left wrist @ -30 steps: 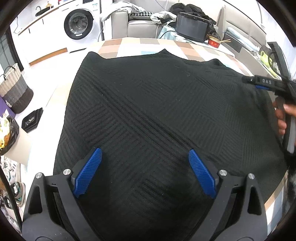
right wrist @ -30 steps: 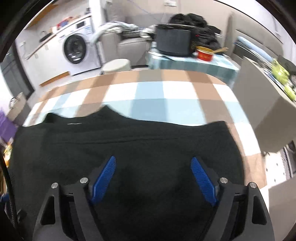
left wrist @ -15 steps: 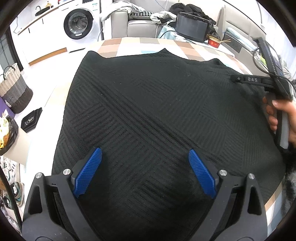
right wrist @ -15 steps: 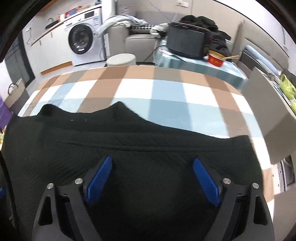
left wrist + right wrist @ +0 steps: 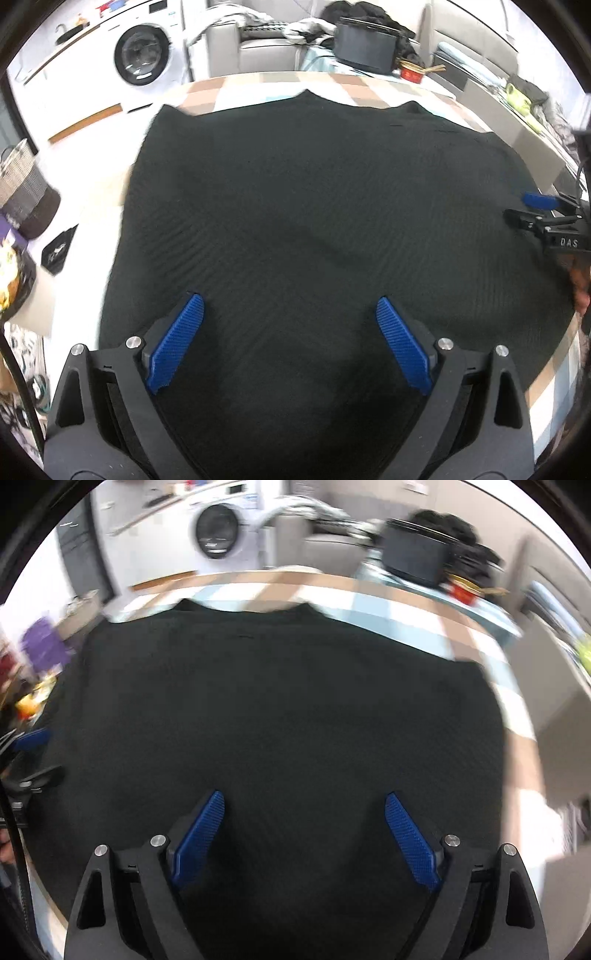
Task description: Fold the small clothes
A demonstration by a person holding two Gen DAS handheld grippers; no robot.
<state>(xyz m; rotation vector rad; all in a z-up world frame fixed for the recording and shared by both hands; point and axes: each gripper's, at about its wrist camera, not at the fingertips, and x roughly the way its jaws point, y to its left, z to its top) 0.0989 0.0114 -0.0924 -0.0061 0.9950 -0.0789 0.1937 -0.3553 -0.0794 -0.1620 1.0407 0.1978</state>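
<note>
Checked tablecloth, in tan, white and pale blue squares, covers the work surface; on it, entered as the one item to be folded, lies a black knitted garment, spread flat and filling nearly the whole field ahead of and beneath both sets of jaws. Garment: ribbed diagonal weave, far edge showing two small peaks against the cloth, near edge lost under the tools; no fold is yet visible in it. Left gripper: blue pads spread wide, nothing between them but the fabric lying below; whether the tips touch the knit cannot be told. Right gripper: likewise released, pads wide apart over the garment's right half, with the right hem and a strip of bare cloth off to the outer side of its right jaw; this view is smeared by motion. Seen from the left wrist, the right tool sits at the far right margin, its blue pad over the garment's edge. Step in hand, as judged: positioning before the first fold, neither tool having taken hold. Next move, as judged, calls for each pair of jaws to settle on an edge or corner, pinch through the thick knit, then lift and carry it over evenly. Beyond the jaws: washing machine, grey sofa heaped with clothes, dark box, red bowl; woven basket to the left.
</note>
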